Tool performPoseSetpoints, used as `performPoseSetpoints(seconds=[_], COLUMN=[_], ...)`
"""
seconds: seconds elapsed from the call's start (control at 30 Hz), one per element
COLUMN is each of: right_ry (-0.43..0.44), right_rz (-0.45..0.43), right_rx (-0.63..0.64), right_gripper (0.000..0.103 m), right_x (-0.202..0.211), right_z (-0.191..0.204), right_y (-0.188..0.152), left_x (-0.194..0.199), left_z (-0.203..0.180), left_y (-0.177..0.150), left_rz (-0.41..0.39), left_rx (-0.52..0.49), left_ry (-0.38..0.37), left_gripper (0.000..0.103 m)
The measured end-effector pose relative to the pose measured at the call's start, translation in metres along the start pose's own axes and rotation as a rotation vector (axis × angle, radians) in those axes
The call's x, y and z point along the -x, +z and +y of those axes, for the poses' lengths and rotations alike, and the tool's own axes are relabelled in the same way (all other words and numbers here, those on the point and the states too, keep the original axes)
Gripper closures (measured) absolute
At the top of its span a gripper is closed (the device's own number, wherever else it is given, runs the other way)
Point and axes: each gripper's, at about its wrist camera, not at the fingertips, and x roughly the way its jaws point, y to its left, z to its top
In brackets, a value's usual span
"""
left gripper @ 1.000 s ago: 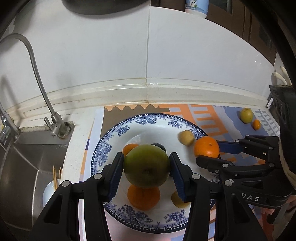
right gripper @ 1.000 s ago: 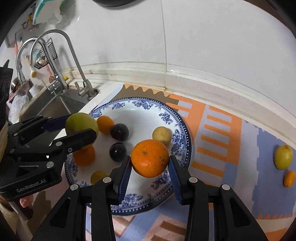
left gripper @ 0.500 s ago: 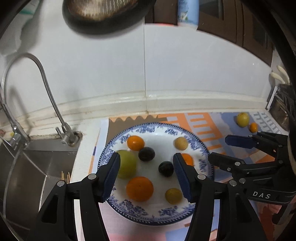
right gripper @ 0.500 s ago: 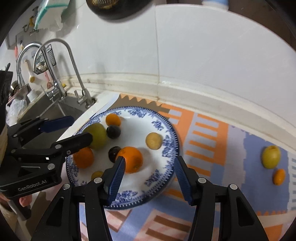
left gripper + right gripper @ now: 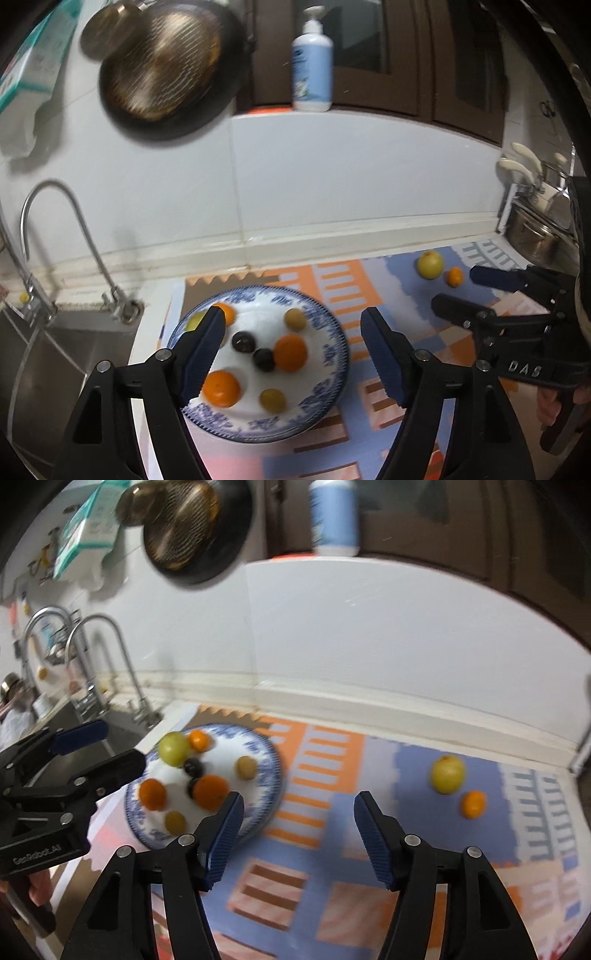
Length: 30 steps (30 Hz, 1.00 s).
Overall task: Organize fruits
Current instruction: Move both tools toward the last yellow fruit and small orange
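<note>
The table point(image 5: 155, 295) fills the lower half of both views, with one patterned mat point(image 5: 321, 760) spread over it and a sink point(image 5: 48, 354) at the lower left of the left wrist view. One blue-and-white plate point(image 5: 332, 354) sits on the mat left of centre and carries eight fruits: one green fruit point(image 5: 173, 748), the largest, at its far left rim, three oranges point(image 5: 290, 352), two dark plums point(image 5: 243, 341) touching or nearly touching near the middle, and two small yellowish fruits point(image 5: 295, 319). Two more fruits lie on the mat well apart from the plate, at the right of the right wrist view: one yellow-green fruit point(image 5: 447, 774) and, just beside it, one small orange point(image 5: 473, 804). The left gripper point(image 5: 291, 325) hangs above the plate; its two fingers have just been opening and stand apart with nothing between them. The right gripper point(image 5: 298, 805) hangs over the mat just right of the plate; its fingers have likewise just been opening and stand apart, empty. Above, one dark pan point(image 5: 166, 70) hangs on the wall and one pump bottle point(image 5: 312, 62) stands on the ledge.
</note>
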Motion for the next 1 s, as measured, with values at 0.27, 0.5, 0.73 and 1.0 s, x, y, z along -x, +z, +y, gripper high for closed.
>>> performPoseSetpoints(seconds=[0.27,0.5,0.73,1.0], right_ry=[-0.125,-0.208,-0.286,-0.34], right_rz=[-0.076,-0.104,-0.1,-0.044], right_rx=[-0.052,-0.109,-0.145,-0.115], right_gripper=[0.035,0.035,0.035,0.035], right_x=[0.043,0.062,0.065,0.045], right_z=[-0.039,-0.068,-0.095,-0.116], right_y=[0.0,0.0,-0.002,-0.006], left_x=[0.001,-0.009,-0.039,-0.084], left_z=[-0.039,-0.073,-0.103,-0.131], left_y=[0.023,0.045,0.059,0.065], left_rz=[-0.052,-0.105,-0.116,-0.076], left_rx=[-0.09,-0.197,-0.287,-0.401], left_ry=[-0.076,-0.157,-0.247,-0.349], left_gripper=[0.024,0.021,0.019,0.019])
